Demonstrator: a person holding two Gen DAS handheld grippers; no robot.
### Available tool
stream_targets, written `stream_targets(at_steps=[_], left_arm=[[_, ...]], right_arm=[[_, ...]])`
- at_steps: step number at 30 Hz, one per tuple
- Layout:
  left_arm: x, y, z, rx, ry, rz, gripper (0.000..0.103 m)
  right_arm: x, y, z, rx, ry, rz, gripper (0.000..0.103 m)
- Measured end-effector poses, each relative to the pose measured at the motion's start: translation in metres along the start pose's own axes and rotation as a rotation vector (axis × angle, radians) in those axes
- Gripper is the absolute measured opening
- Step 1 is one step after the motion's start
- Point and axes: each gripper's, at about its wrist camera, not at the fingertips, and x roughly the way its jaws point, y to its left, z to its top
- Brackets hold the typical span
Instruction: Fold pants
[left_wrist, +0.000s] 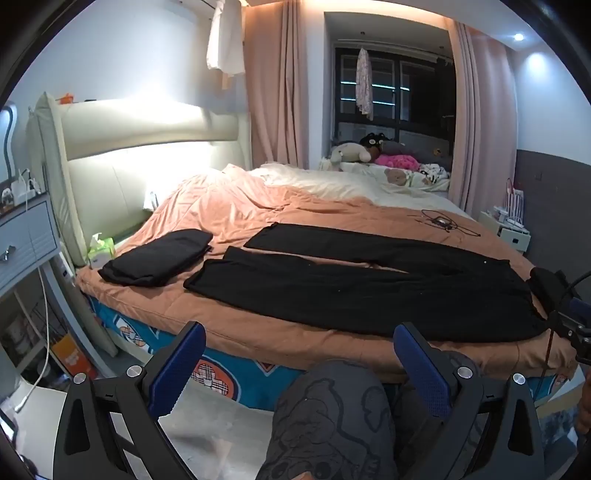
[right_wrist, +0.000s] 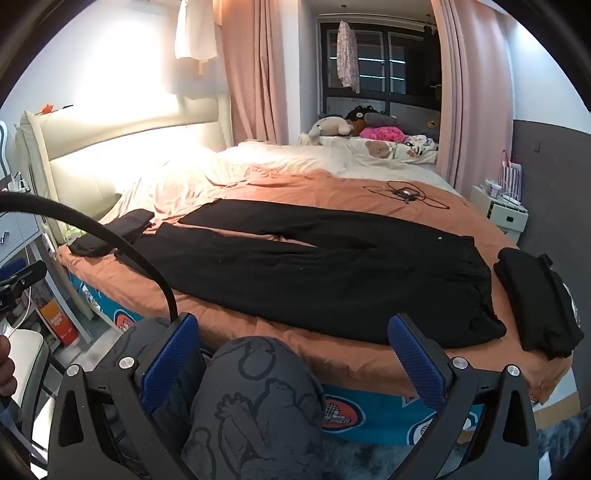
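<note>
Black pants (left_wrist: 369, 288) (right_wrist: 325, 266) lie spread flat on the orange bedspread (left_wrist: 258, 206) (right_wrist: 332, 188), legs pointing left, waistband at the right. My left gripper (left_wrist: 299, 354) hangs open short of the bed's near edge, nothing between its blue pads (left_wrist: 177, 369). My right gripper (right_wrist: 293, 347) is open too, held back from the bed above a person's knee (right_wrist: 255, 398). A folded black garment (left_wrist: 159, 258) (right_wrist: 110, 232) rests left of the leg ends. Another folded black garment (right_wrist: 535, 299) (left_wrist: 546, 284) sits right of the waistband.
A black cable with a small device (left_wrist: 443, 221) (right_wrist: 406, 194) lies on the far side of the bedspread. Stuffed toys (left_wrist: 369, 151) (right_wrist: 354, 129) crowd the window end. A nightstand (left_wrist: 26, 236) stands left, a white side table (right_wrist: 498, 214) right. A black hose (right_wrist: 110, 236) crosses the right wrist view.
</note>
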Motion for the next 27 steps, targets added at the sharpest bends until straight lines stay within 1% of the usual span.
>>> stream_targets(at_steps=[3, 4, 11, 12, 27], left_arm=[[0.003, -0.002, 0.000, 0.001, 0.008, 0.010, 0.103], [-0.002, -0.004, 0.002, 0.005, -0.009, -0.009, 0.103], [-0.003, -0.009, -0.001, -0.002, -0.021, -0.033, 0.103], [-0.005, -0.002, -0.002, -0.005, -0.024, -0.040, 0.103], [-0.010, 0.001, -0.002, -0.009, -0.039, -0.042, 0.103]], right_arm=[[0.001, -0.004, 0.000, 0.000, 0.010, 0.000, 0.103], [0.001, -0.002, 0.000, -0.011, 0.002, -0.006, 0.103], [-0.001, 0.004, -0.002, -0.005, -0.006, -0.016, 0.103], [0.000, -0.001, -0.001, -0.004, -0.004, -0.018, 0.103], [-0.003, -0.001, -0.002, 0.003, -0.011, -0.014, 0.103]])
